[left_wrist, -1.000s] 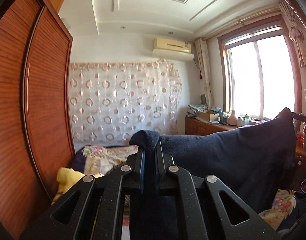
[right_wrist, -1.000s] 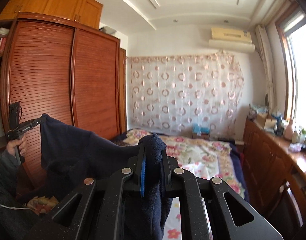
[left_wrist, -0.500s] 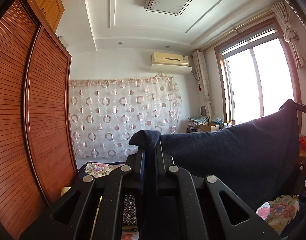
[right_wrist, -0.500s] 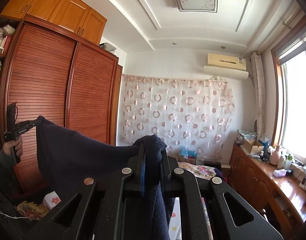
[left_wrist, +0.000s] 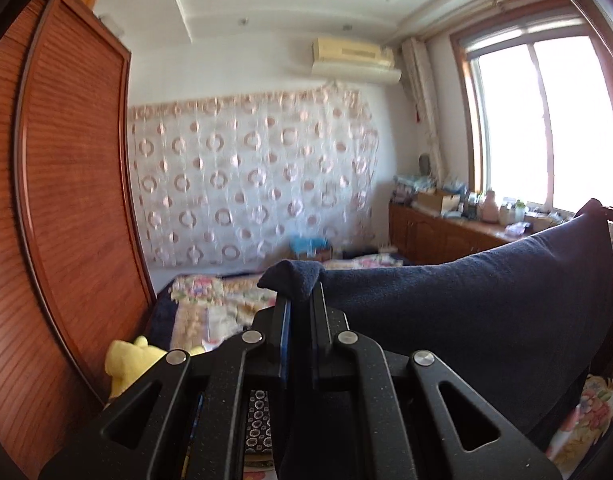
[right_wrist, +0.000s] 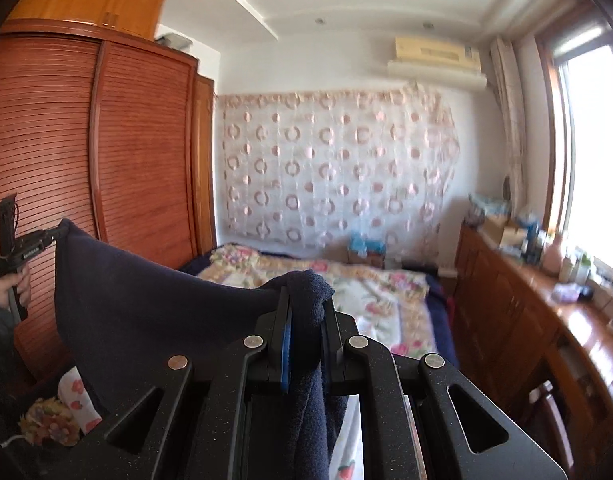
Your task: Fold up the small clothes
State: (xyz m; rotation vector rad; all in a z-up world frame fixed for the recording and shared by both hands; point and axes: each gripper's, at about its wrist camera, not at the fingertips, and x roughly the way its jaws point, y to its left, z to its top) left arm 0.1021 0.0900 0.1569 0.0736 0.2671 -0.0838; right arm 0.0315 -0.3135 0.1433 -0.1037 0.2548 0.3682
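Observation:
A dark navy garment (left_wrist: 486, 304) hangs stretched in the air between my two grippers. My left gripper (left_wrist: 300, 300) is shut on one top corner of it, which bunches above the fingers. My right gripper (right_wrist: 304, 304) is shut on the other top corner, and cloth hangs down between its fingers. In the right wrist view the garment (right_wrist: 146, 312) spreads left to the other gripper (right_wrist: 46, 236), held in a hand. In the left wrist view the far corner reaches the right edge. The lower part of the garment is hidden.
A bed with a floral quilt (right_wrist: 370, 292) lies ahead below. A tall wooden wardrobe (left_wrist: 66, 200) stands on the left. A wooden cabinet with clutter (right_wrist: 546, 300) runs under the window on the right. A yellow soft toy (left_wrist: 128, 362) lies by the wardrobe.
Both grippers have tilted back down after pointing up at the ceiling, so the bed shows again. The garment stays stretched between them, both still shut on it.

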